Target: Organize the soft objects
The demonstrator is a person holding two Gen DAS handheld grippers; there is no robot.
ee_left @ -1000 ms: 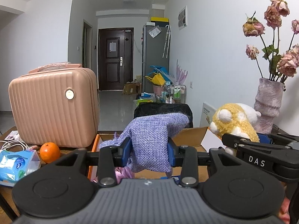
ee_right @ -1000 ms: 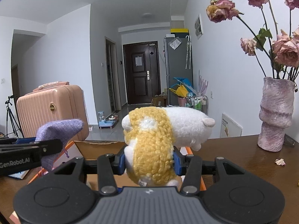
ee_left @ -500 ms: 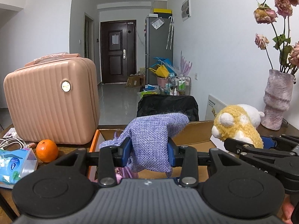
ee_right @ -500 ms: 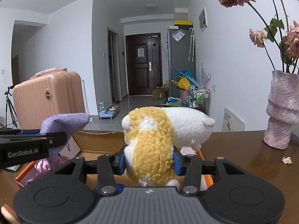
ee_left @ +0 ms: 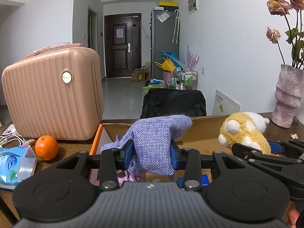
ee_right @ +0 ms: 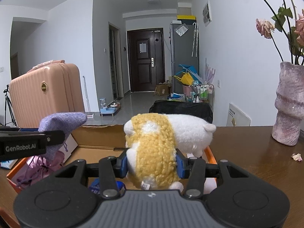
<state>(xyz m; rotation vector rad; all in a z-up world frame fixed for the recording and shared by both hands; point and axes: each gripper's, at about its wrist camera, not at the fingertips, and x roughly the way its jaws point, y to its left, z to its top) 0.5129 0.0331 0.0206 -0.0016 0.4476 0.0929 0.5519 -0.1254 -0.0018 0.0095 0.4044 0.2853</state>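
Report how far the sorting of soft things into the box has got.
Done: a pink pouch already lies in the cardboard box. In hand: the left gripper is shut on a purple bag and the right gripper on a plush toy, both held above the box. Left: lower and release both into it. Whether other soft things wait outside cannot be told.

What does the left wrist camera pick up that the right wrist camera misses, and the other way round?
Only the left wrist view shows the orange, the blue tissue pack and white cables beside the pink suitcase.

Only the right wrist view shows a tripod and pet bowls on the floor.

Both show the cardboard box, the purple cloth pouch clamped in the left hand-held gripper, the yellow-and-white plush toy clamped in the right hand-held gripper, the vase and the door.
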